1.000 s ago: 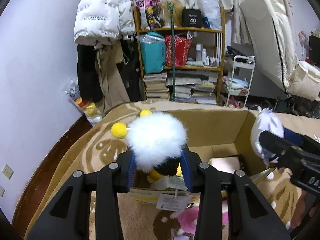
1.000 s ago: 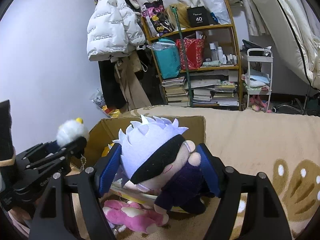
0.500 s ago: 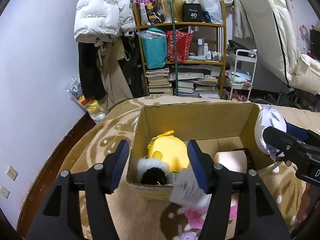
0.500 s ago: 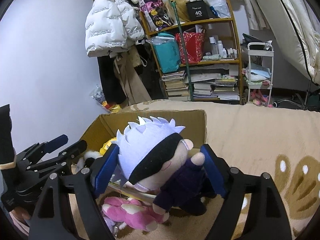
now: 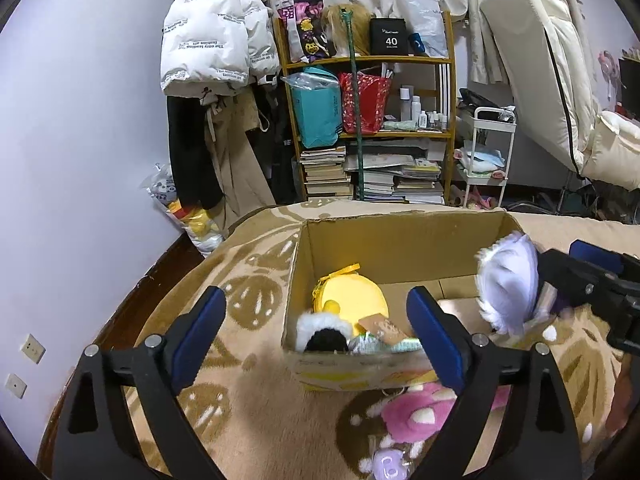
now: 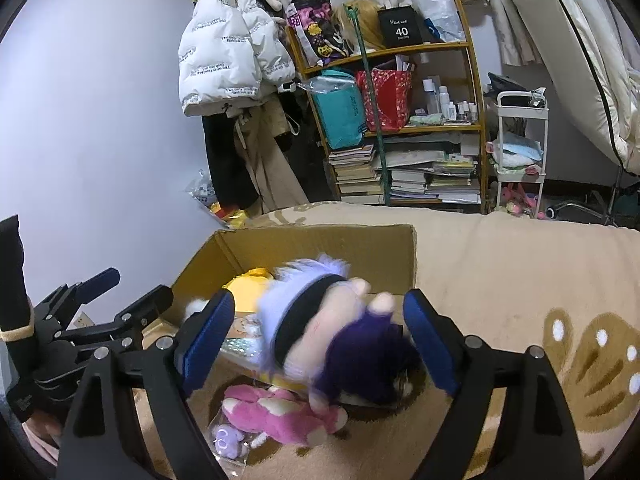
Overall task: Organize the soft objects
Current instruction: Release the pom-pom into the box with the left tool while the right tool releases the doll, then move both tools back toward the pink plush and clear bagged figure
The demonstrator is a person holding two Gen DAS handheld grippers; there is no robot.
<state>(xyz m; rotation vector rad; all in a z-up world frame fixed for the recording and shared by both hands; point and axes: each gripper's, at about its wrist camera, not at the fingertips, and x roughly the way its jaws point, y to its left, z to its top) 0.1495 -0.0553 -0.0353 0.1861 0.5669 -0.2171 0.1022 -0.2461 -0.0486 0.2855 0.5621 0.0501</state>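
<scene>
Carton (image 5: 400, 240) crowded — pink plush (image 6: 280, 416) against its front.

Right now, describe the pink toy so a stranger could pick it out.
Find the open brown cardboard box on the tan patterned blanket. On the blanket just outside its near wall lies a bright pink plush toy, beside a small lilac charm; it is the only pink item there.

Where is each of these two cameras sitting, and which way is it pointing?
Left wrist view: rides the left gripper, looking along its open fingers into the cardboard box; the right gripper shows at right.
Right wrist view: rides the right gripper, facing the blurred white-haired doll between its open fingers; the left gripper shows at left.
Both share the box, pink plush and bookshelf.
</scene>
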